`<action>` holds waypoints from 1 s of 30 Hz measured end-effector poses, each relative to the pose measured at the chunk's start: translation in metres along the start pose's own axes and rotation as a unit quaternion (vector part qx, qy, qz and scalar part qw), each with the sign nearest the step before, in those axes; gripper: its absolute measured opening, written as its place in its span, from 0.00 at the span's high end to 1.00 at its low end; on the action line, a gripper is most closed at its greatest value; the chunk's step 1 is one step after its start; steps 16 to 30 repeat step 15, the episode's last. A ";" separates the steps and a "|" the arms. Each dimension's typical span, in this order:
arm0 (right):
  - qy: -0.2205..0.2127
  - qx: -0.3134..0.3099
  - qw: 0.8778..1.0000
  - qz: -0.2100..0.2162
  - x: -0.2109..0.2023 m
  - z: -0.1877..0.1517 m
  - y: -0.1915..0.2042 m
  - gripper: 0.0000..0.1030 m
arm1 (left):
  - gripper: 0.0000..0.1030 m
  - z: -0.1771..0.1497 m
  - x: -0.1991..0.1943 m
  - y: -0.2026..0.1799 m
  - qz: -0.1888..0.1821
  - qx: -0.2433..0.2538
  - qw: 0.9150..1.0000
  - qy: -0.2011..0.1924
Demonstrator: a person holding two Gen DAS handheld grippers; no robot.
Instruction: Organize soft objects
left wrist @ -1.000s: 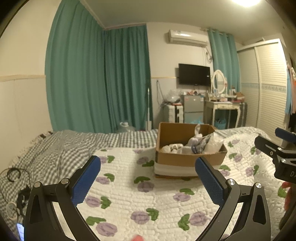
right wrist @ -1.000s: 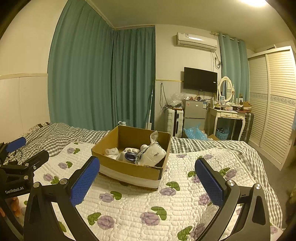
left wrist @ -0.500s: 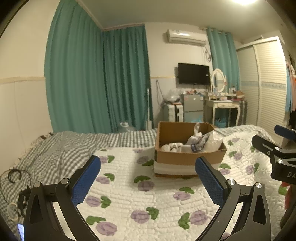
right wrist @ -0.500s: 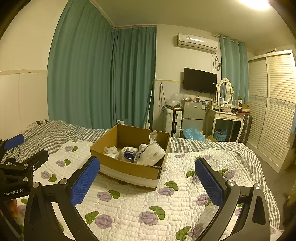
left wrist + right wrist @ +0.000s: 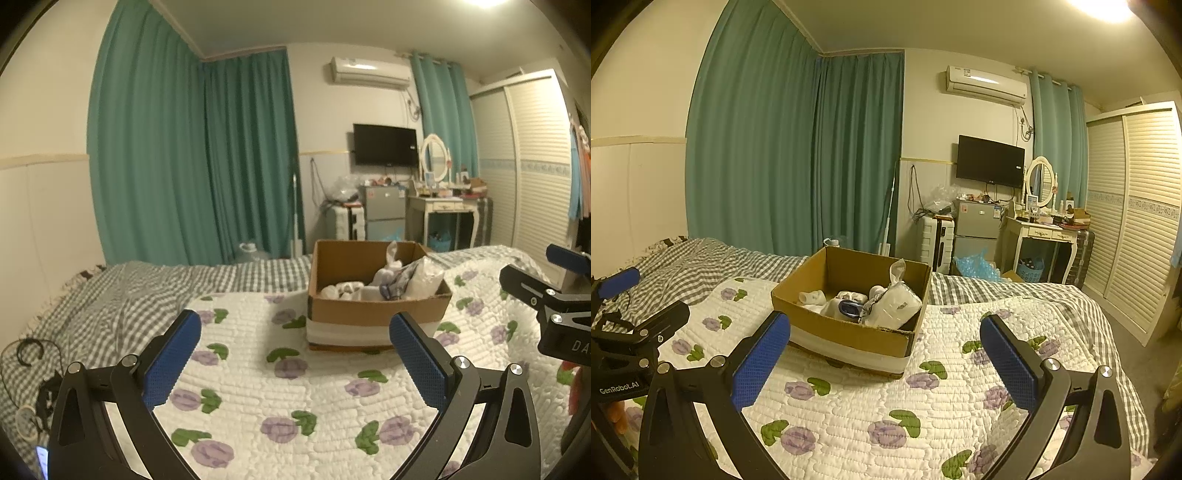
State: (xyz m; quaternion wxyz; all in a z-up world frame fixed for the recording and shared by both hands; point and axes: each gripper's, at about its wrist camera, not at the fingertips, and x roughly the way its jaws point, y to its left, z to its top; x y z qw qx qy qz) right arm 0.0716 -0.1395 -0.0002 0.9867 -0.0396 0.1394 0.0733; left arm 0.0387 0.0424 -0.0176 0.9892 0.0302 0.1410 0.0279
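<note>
1 cardboard box (image 5: 849, 332) on quilt (image 5: 923, 413), white soft bundles (image 5: 895, 306) inside

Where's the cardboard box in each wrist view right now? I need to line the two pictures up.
Left wrist view: the cardboard box sits right of centre on the quilt, just beyond the right blue pad.
Right wrist view: the cardboard box sits just left of centre, beyond the left blue pad.
Shared landmark: the television on the far wall.
</note>
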 end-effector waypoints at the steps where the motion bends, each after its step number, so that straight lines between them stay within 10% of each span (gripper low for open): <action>1: 0.001 0.001 1.000 0.001 0.000 0.000 0.000 0.00 | 0.00 0.000 0.000 0.000 0.000 0.000 1.000 0.000; 30: 0.004 0.001 1.000 0.001 0.001 -0.001 0.001 0.00 | 0.00 -0.001 0.001 0.000 -0.003 -0.002 1.000 0.004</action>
